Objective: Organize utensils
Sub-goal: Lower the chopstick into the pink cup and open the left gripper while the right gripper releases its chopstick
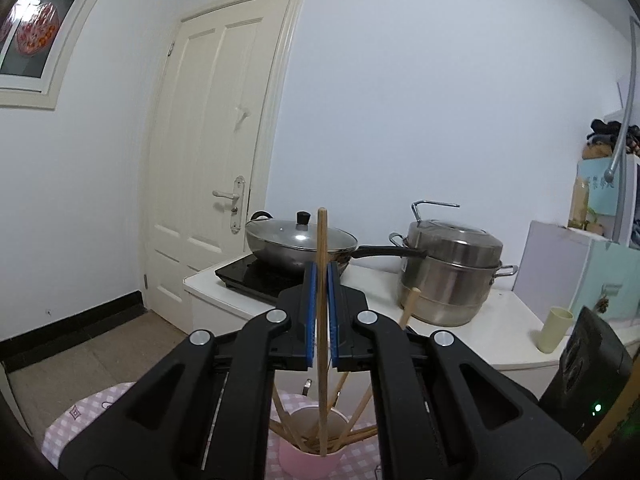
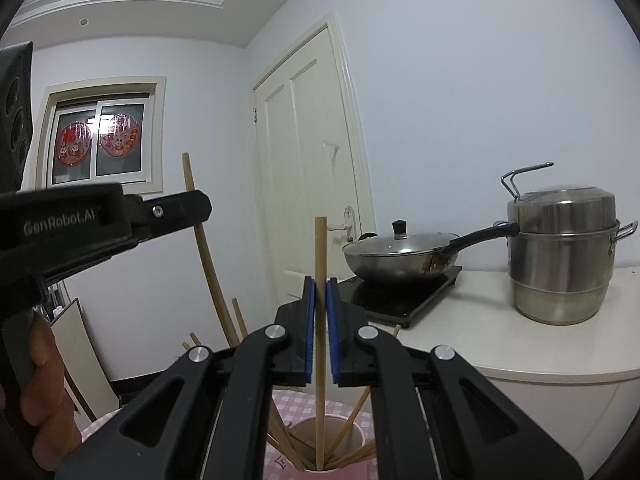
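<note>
Chopsticks: light, stiff, smooth wooden sticks. Left claw [image 1: 321, 280] and right claw [image 2: 320, 294] each pinched one chopstick [image 1: 322, 320] [image 2: 320, 320] mid-shaft, upright, lower ends inside the pink cup [image 1: 308, 462] on the checked tabletop [image 1: 80, 420].

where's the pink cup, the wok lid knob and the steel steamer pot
pink cup [image 1: 308, 458], left wrist view, front wall below the rim
wok lid knob [image 2: 399, 226], right wrist view, black top
steel steamer pot [image 2: 560, 280], right wrist view, side wall
</note>
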Demonstrator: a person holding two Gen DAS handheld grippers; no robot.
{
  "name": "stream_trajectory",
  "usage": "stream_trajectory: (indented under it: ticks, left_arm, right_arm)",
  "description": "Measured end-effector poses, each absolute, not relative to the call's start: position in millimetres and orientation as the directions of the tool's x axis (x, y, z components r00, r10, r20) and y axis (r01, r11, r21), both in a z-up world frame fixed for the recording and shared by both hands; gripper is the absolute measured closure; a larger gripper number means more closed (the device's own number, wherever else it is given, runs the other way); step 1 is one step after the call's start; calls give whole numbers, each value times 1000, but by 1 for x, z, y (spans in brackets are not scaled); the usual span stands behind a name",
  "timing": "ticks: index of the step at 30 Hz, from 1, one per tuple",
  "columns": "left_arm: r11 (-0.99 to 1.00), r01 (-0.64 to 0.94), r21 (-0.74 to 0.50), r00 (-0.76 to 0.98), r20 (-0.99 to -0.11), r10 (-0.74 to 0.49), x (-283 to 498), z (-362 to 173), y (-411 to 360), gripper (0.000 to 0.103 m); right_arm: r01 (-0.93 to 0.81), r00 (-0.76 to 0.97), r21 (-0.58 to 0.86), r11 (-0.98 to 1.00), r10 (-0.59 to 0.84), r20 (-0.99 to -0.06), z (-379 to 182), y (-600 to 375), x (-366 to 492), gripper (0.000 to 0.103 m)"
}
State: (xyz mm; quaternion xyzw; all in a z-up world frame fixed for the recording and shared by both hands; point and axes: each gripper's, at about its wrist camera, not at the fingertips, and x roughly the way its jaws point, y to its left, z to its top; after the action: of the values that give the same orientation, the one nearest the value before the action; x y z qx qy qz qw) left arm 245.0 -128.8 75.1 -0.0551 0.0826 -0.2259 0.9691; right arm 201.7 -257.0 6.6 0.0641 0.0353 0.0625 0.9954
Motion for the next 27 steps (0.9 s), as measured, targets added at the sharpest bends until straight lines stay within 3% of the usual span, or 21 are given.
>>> stream_trajectory:
  ticks: [7,21,27]
  left_arm:
    - [896,414,-158,892,-126,-434,250,70,-128,98]
    - [888,441,-134,834,-305,-460,260,15,-142,97]
    - [880,447,-161,820,-321,-475,260,14,-136,97]
  right_arm:
    - [-121,988,140,983,133,-78,4,-257,204,98]
    - [-110,985,128,986,125,-120,-6,-257,206,98]
    - [-112,983,127,986,129,-131,-7,-255,205,96]
